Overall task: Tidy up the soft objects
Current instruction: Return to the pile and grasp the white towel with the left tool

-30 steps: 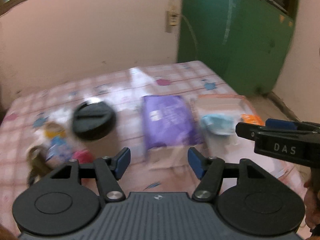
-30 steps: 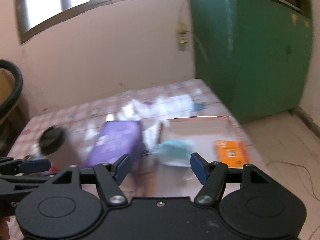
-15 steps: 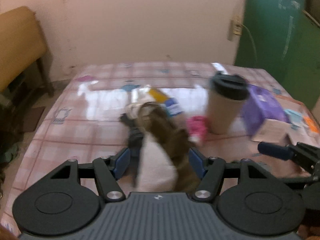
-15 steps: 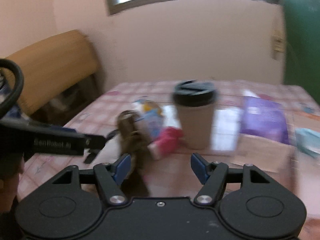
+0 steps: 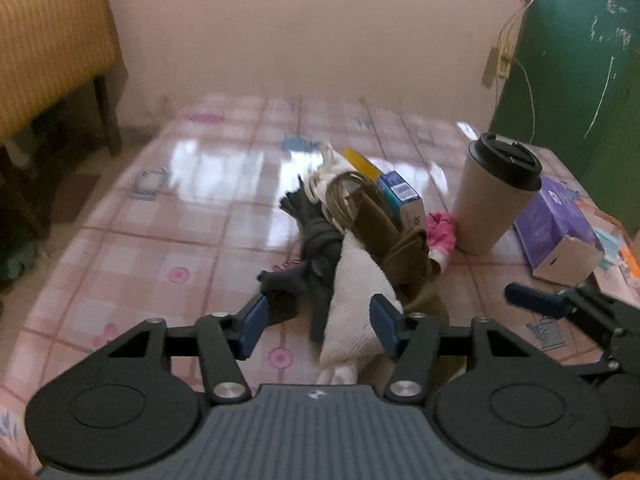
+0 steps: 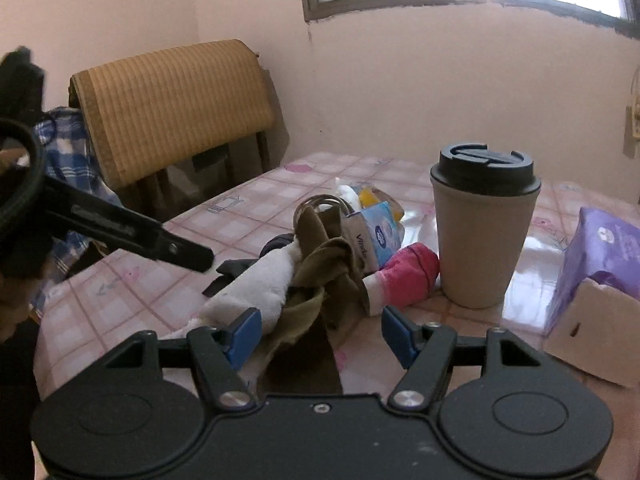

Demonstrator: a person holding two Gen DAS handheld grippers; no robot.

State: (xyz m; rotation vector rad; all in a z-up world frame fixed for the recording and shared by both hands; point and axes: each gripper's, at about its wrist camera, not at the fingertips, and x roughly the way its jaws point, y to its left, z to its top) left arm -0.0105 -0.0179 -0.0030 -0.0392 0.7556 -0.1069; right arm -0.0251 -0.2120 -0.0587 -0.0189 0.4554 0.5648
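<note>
A tangled pile of soft things lies on the pink checked tablecloth point(image 5: 120, 264): a white sock point(image 5: 356, 300), a dark grey sock point(image 5: 316, 240), an olive cloth point(image 5: 384, 232) and a pink sock point(image 5: 440, 236). My left gripper point(image 5: 319, 325) hangs low over the near end of the pile. Its jaws are closing, with the white and dark grey socks between the pads. My right gripper point(image 6: 320, 336) stands open just over the olive cloth point(image 6: 320, 264), with the white sock point(image 6: 260, 284) at its left pad and the pink sock point(image 6: 408, 276) ahead to the right.
A beige cup with a black lid point(image 6: 484, 232) stands right of the pile, with a purple box point(image 6: 600, 252) beyond it. A small blue and white box point(image 5: 404, 196) and a coiled cable point(image 5: 340, 196) lie in the pile. A woven chair point(image 6: 176, 108) stands at the table's left.
Both views swung left, from the purple box and plastic bag to the sock pile, then drew nearer to it. The left jaws have narrowed a little.
</note>
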